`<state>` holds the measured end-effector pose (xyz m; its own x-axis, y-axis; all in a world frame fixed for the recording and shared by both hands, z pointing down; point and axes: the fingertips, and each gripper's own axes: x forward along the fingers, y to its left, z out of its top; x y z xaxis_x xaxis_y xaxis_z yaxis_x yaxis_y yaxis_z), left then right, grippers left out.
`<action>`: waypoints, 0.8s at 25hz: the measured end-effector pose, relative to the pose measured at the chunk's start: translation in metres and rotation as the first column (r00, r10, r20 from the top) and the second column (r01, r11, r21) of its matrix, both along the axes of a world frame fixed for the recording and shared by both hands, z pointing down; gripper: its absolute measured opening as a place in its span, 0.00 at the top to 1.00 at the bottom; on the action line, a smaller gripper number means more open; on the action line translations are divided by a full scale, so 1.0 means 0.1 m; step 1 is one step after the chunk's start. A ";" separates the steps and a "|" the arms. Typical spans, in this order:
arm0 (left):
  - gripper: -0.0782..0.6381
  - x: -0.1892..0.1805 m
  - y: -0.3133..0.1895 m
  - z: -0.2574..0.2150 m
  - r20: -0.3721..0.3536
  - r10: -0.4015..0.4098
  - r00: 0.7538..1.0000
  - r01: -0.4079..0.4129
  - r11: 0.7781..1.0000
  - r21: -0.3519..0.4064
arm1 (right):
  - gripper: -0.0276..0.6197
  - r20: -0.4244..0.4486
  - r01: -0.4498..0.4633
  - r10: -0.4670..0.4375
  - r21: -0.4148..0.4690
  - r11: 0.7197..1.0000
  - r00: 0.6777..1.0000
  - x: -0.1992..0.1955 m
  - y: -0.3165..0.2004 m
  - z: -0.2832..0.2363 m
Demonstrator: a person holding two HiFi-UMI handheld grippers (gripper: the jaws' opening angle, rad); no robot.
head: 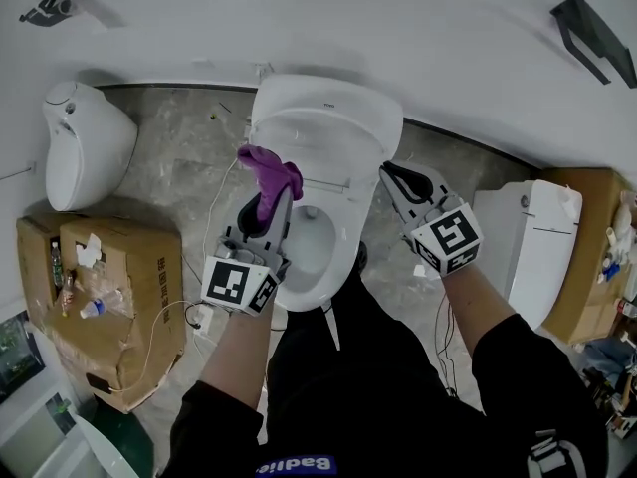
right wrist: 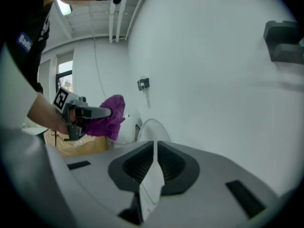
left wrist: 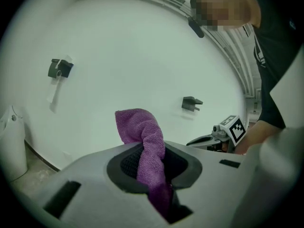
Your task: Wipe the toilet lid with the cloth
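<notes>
**Cloth clamped at the lid, right jaws on its rim**

Your left gripper has its jaws closed on the purple cloth, which bunches out at the lower left of the raised toilet lid. Your right gripper sits at the lid's right edge. Only its own view shows a thin white sliver pinched between the nearly shut jaws, probably that rim. The lid leans back towards the wall. Left of the lid stands a cardboard box and right of it a second toilet, with bare floor on both sides.
</notes>
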<state>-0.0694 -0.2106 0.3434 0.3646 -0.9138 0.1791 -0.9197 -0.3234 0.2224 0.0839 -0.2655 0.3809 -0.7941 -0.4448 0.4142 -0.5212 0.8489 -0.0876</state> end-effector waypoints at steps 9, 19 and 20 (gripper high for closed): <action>0.79 -0.16 -0.35 0.54 0.005 -0.033 0.999 0.033 0.999 -0.026 | 0.90 -0.197 -0.006 0.017 0.057 0.998 0.980 0.10 -0.39 0.65; 0.79 -0.31 -0.79 0.80 0.046 -0.076 0.996 0.077 0.997 -0.020 | 0.86 -0.257 0.028 -0.009 0.071 0.997 0.966 0.04 -0.54 0.95; 0.79 -0.33 -0.84 0.81 0.046 -0.084 0.995 0.085 0.996 -0.015 | 0.86 -0.255 0.029 -0.010 0.072 0.997 0.967 0.03 -0.54 0.96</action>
<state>-0.1025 -0.2941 0.4240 0.2771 -0.9378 0.2093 -0.9530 -0.2405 0.1842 0.0873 -0.3197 0.4766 -0.6757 -0.4673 0.5701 -0.5013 0.8583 0.1095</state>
